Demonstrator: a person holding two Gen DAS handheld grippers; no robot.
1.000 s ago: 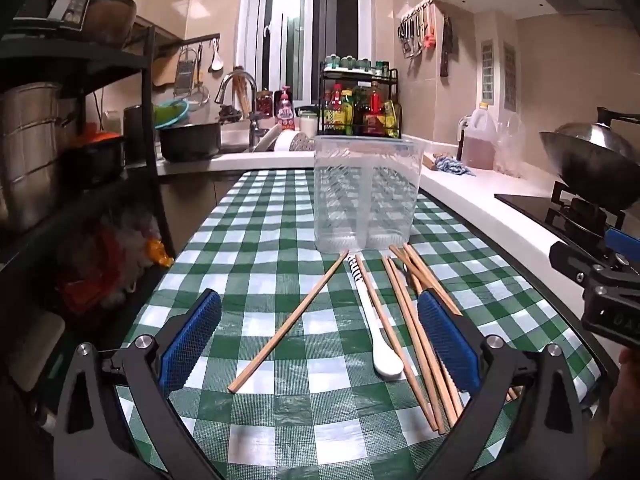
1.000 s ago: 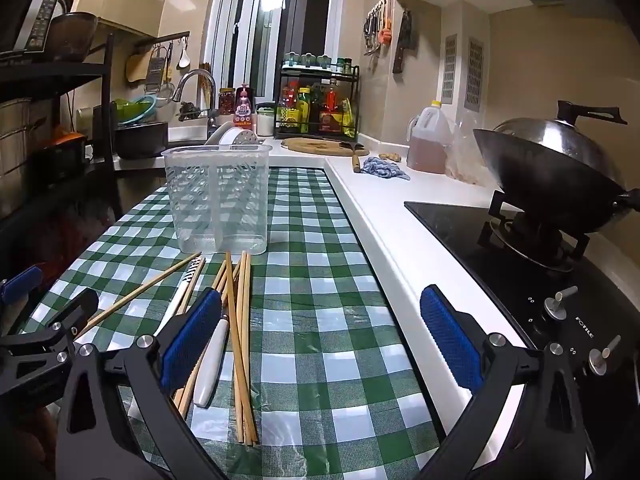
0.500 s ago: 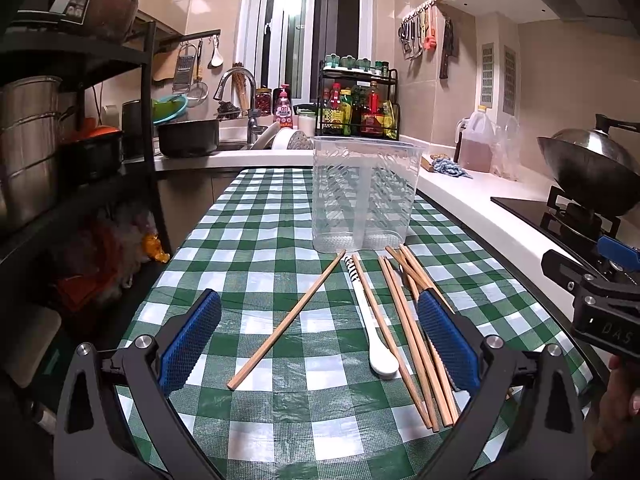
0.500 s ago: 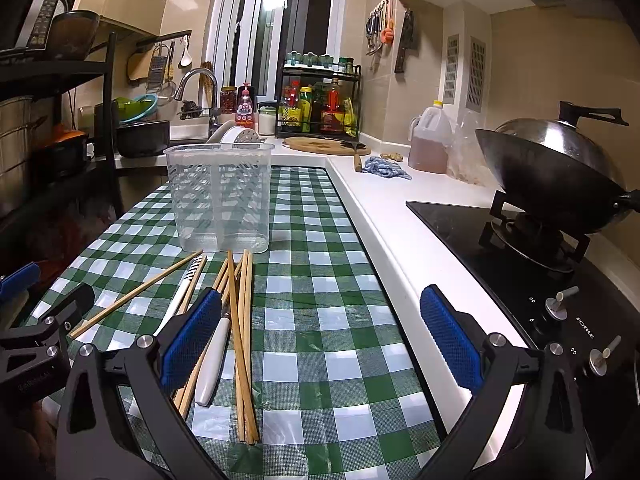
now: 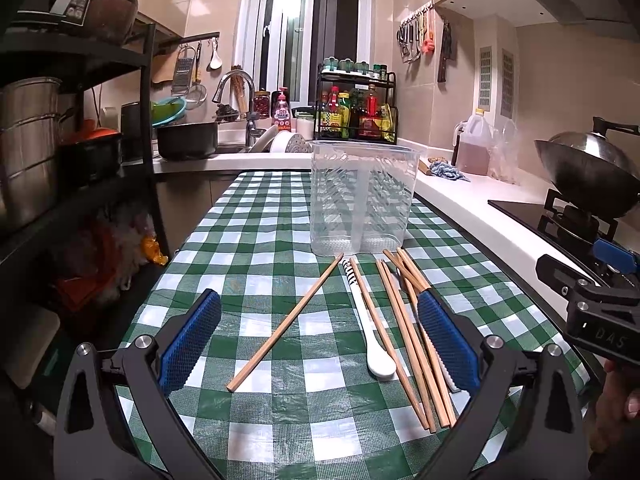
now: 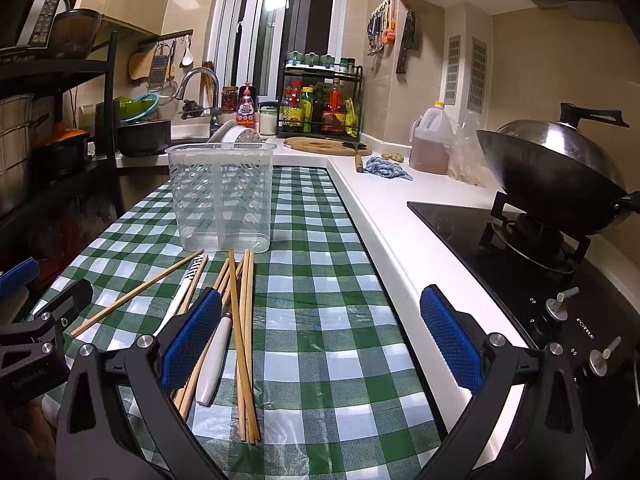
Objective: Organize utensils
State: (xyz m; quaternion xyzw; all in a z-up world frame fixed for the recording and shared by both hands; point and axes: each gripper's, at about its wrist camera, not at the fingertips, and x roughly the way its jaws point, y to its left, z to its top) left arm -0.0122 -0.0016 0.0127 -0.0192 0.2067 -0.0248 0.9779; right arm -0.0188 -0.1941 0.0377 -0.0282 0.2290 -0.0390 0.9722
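My left tongs [image 5: 318,342] and right tongs [image 6: 318,340] both gape wide, empty, above the near end of the checked worktop [image 5: 256,264]. Open cloth lies to the left; the white counter edge [image 6: 384,240] bounds the right. Since a second ago I've drawn back slightly. The chopsticks [image 5: 404,332] and white spoon [image 5: 370,332] lie loose before the clear, empty holder [image 5: 362,198].
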